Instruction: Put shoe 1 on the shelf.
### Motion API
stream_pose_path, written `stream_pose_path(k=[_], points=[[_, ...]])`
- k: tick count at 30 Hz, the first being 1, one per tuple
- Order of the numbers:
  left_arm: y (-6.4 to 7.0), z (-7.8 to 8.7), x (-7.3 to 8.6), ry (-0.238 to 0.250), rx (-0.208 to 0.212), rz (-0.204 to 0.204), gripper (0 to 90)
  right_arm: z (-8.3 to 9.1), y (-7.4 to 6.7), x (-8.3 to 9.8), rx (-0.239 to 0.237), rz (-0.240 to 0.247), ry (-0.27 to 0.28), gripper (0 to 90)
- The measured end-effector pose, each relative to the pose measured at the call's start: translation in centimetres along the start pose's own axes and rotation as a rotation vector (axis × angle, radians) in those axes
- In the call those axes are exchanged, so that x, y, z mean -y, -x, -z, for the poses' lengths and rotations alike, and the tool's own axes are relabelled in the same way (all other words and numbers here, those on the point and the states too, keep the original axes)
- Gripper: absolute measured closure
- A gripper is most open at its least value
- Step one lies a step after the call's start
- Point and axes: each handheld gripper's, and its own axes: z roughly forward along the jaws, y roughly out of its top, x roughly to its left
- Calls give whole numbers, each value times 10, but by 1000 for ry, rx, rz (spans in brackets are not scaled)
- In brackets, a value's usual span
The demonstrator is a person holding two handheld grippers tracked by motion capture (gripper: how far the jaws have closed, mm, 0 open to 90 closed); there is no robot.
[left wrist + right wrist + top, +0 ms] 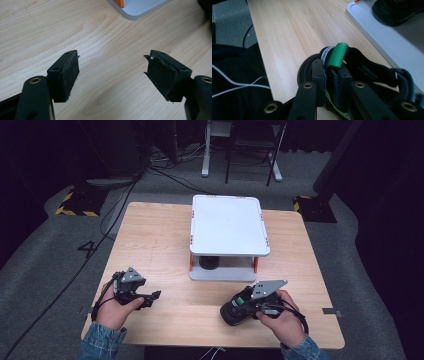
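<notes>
A black shoe with a green heel loop rests on the wooden table near its front edge, right of centre. My right gripper is shut on the shoe's heel collar just below the loop, one jaw inside and one outside. From above, the right gripper sits over the shoe, held by a hand. A second black shoe stands on the lower tier of a white two-tier rack. My left gripper hovers open at the front left over bare wood, its pads wide apart.
The rack has orange posts and stands at the table's middle back; its lower tray lies just beyond the held shoe, and a tray corner lies ahead of the left gripper. Cables and stand legs are on the floor behind the table.
</notes>
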Motion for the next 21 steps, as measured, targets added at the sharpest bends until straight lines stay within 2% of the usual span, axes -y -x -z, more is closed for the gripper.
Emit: stream_pose_path(k=[6, 9, 11, 13, 15, 18, 21], points=[[2, -9, -9, -4, 21, -19, 260, 26, 0, 8, -6, -6, -32, 795], [3, -13, -13, -1, 28, -29, 260, 34, 0, 12, -32, -8, -66, 788], [4, -15, -15, -1, 32, -39, 259, 33, 0, 16, -68, -17, -80, 790], [5, -16, -17, 0, 38, -34, 259, 26, 0, 22, -127, -43, -78, 809], [5, -16, -18, 2, 40, -38, 259, 20, -2, 26, -158, -48, -103, 814], [4, -16, -19, 5, 41, -38, 258, 20, -3, 26, -149, -45, -103, 803], [4, -17, -19, 0, 39, -45, 258, 20, -5, 25, -136, -41, -96, 732]])
